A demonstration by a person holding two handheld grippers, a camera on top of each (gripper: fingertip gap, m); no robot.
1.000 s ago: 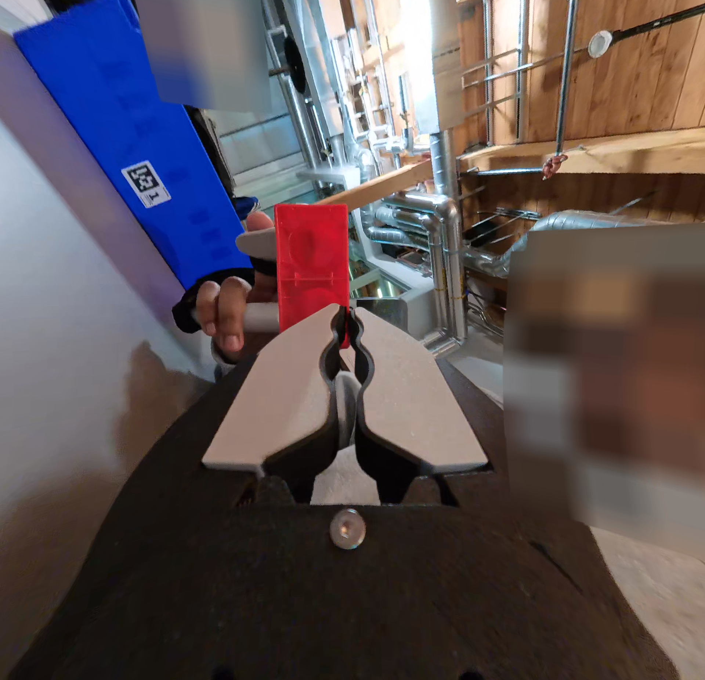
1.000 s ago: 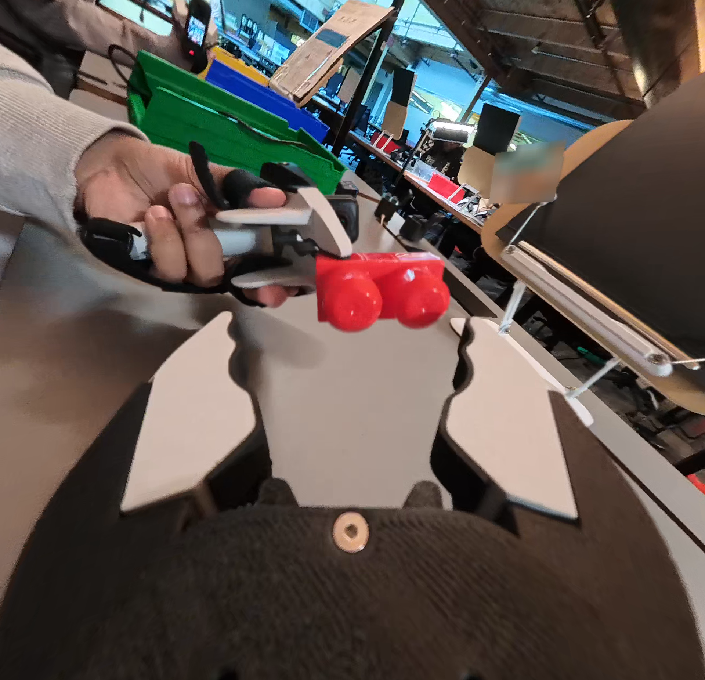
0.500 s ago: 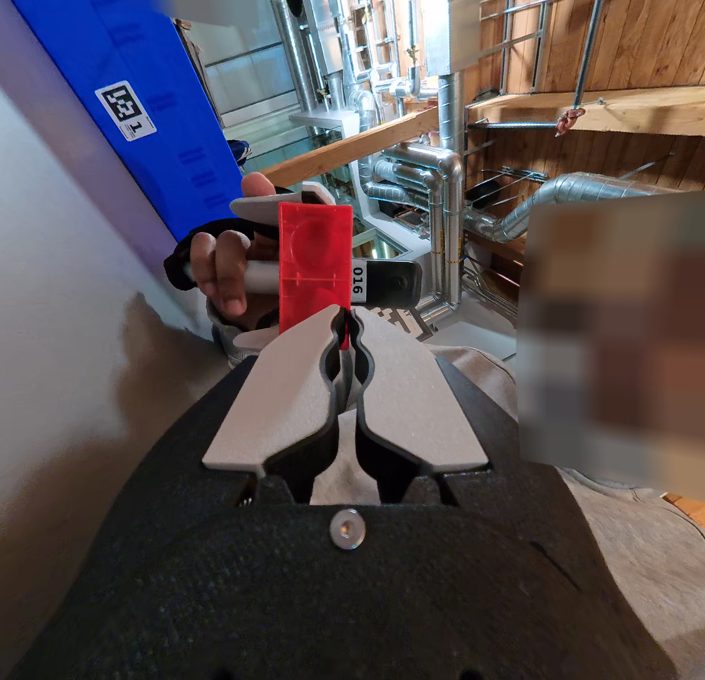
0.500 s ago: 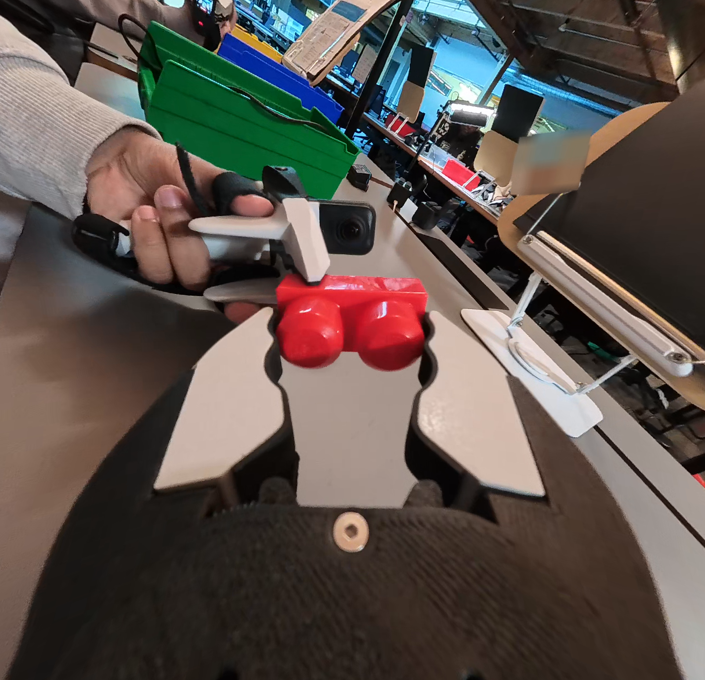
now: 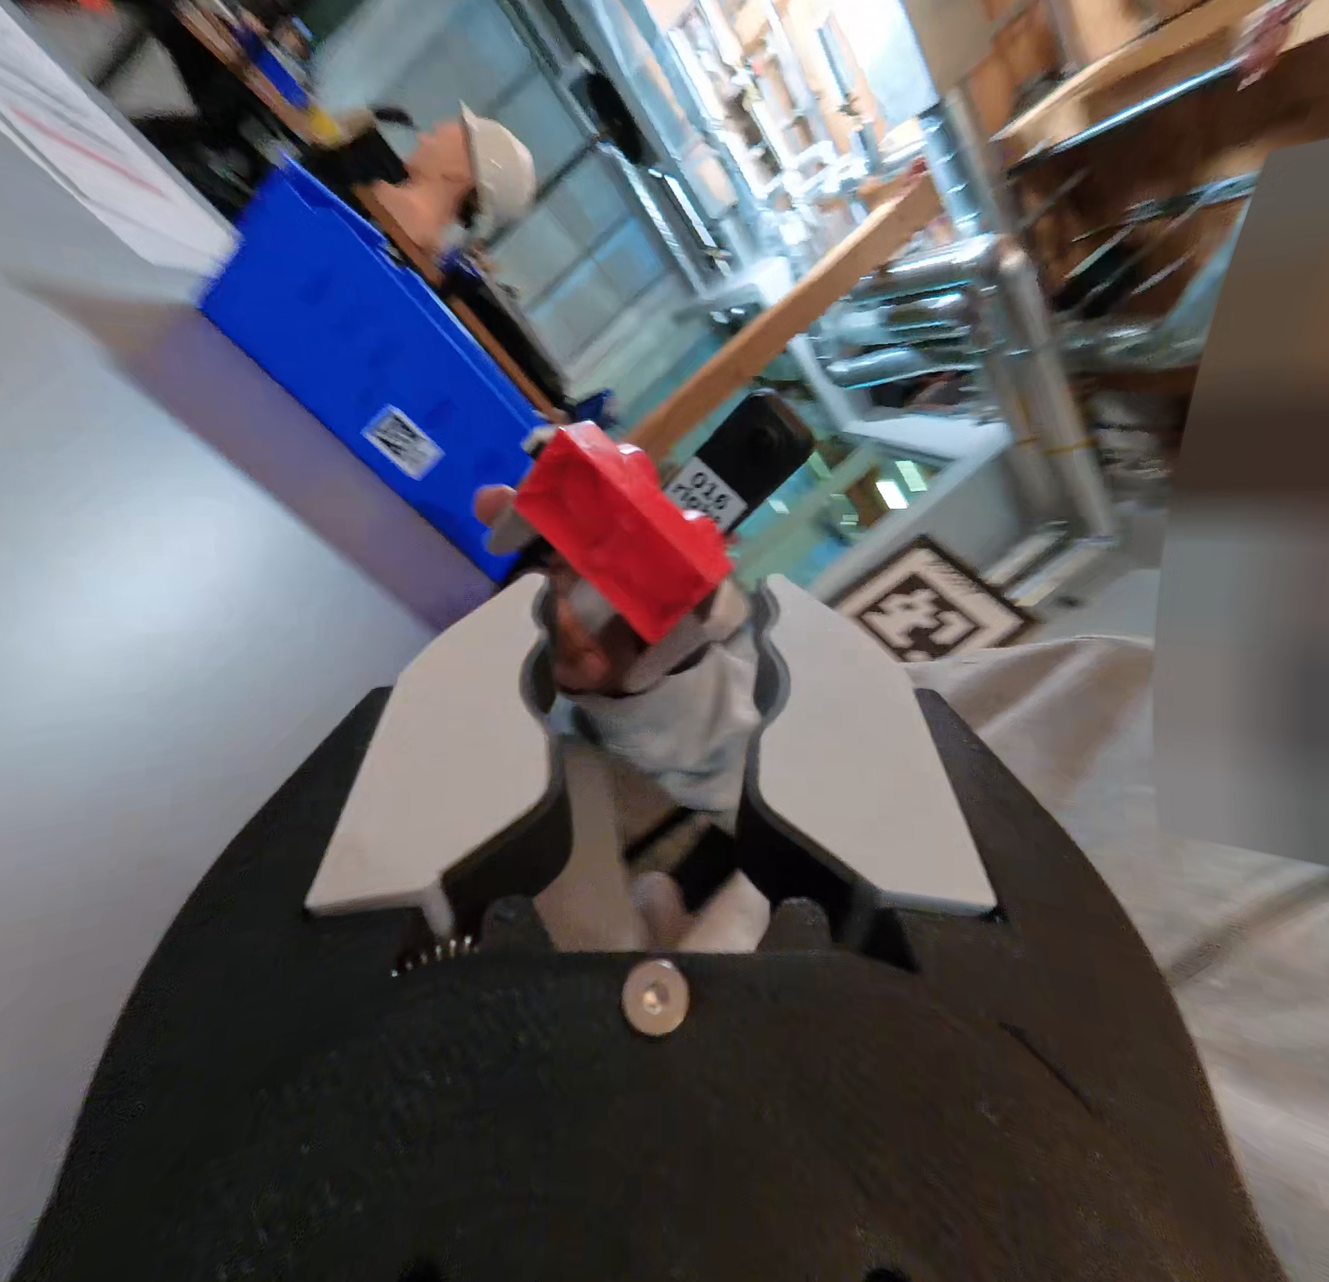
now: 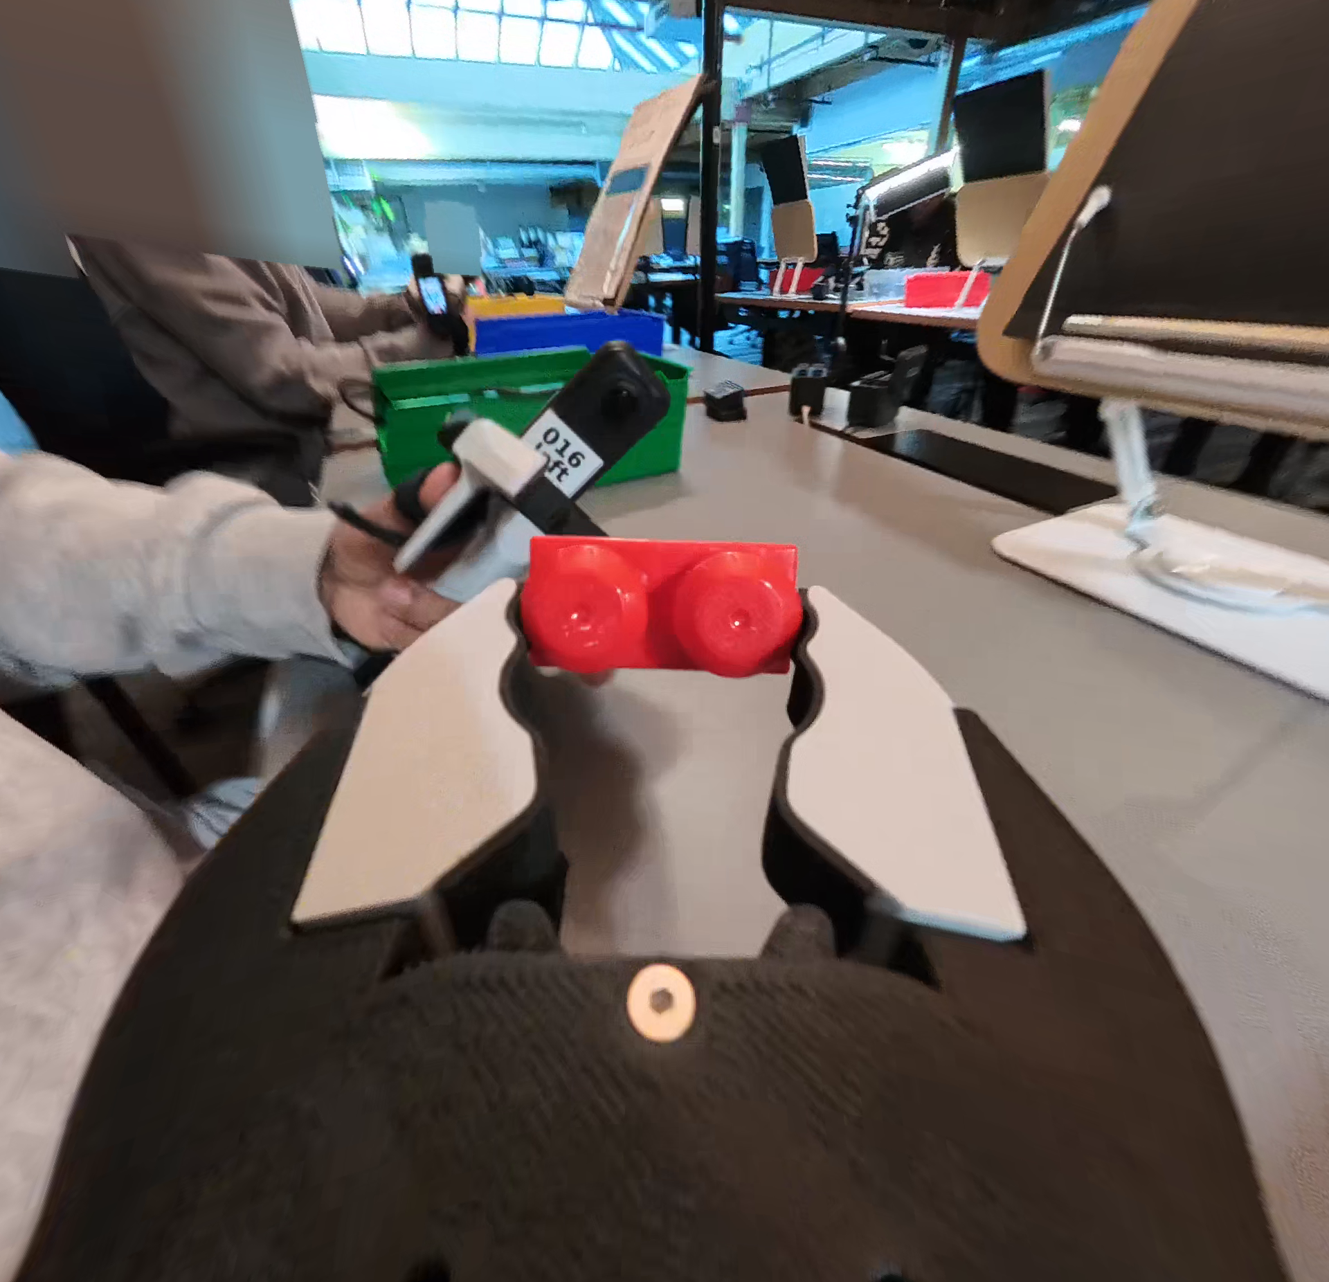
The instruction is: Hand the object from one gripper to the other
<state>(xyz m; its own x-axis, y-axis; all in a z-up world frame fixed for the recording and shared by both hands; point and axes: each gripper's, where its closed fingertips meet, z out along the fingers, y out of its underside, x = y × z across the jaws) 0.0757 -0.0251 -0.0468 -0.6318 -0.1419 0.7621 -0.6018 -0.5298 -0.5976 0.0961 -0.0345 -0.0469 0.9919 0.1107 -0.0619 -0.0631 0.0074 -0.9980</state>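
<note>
The red two-stud brick (image 6: 586, 614) sits crosswise between the fingertips of my right gripper (image 6: 660, 600), which is shut on its two ends, studs facing the camera. In the left wrist view the brick (image 5: 622, 528) hangs tilted just beyond my left gripper (image 5: 654, 589), which is open and empty, its jaws apart and clear of the brick. My left gripper also shows in the right wrist view (image 6: 467, 492), held in a hand behind and left of the brick, apart from it. The right gripper's camera (image 5: 755, 449) shows behind the brick.
A grey table (image 6: 971, 622) lies under both grippers. A green bin (image 6: 640, 420) stands at the back, a blue bin (image 5: 345, 356) to the left, a white stand base (image 6: 1151, 578) to the right. A seated person (image 6: 237, 356) is behind on the left.
My right gripper closed on the brick's ends. My left gripper opened, let go of the brick and drew back from it. Both views swung round.
</note>
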